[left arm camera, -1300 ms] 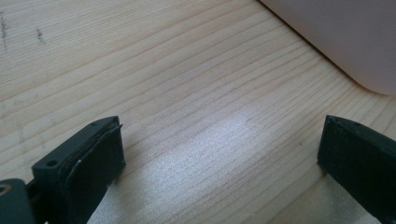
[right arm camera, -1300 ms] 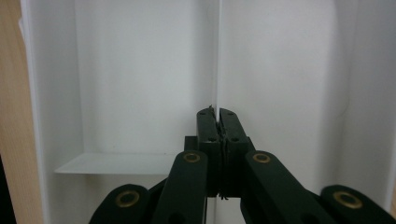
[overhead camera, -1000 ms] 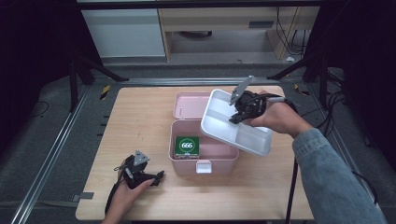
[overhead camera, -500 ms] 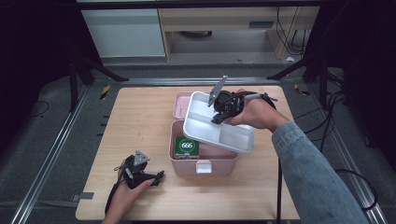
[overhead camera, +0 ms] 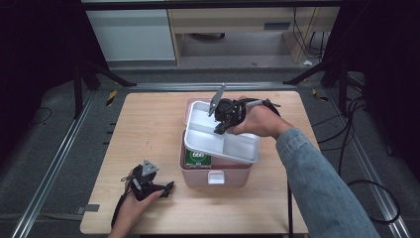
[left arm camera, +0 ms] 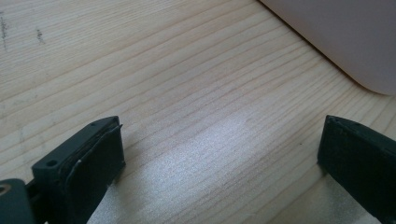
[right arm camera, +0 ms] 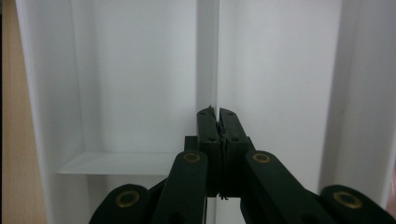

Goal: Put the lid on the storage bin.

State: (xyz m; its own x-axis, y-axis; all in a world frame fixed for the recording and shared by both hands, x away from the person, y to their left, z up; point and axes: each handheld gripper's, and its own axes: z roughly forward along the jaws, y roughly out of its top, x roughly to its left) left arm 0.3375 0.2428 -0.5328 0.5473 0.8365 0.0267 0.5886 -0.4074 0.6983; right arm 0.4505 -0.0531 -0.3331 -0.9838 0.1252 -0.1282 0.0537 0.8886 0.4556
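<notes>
My right gripper (overhead camera: 221, 126) is shut on the middle divider of a white compartment tray (overhead camera: 218, 141) and holds it tilted just over the open pink box (overhead camera: 215, 174). In the right gripper view the closed jaws pinch the thin divider wall (right arm camera: 208, 56) of the tray (right arm camera: 140, 84), right gripper (right arm camera: 217, 112). A green packet (overhead camera: 198, 157) shows inside the box under the tray's left edge. My left gripper (overhead camera: 166, 187) rests on the table at the front left, open, with bare wood between its jaws (left arm camera: 219, 154). The pink box's corner (left arm camera: 336, 37) lies beyond it.
The pink lid (overhead camera: 188, 110) lies flat behind the box. The wooden table (overhead camera: 143, 129) has free room on its left half and along the front edge. Black stands and cables sit on the floor to the right of the table.
My right gripper has carried the white tray leftwards and slightly down, from beside the box's right to over its opening. The left gripper has stayed put.
</notes>
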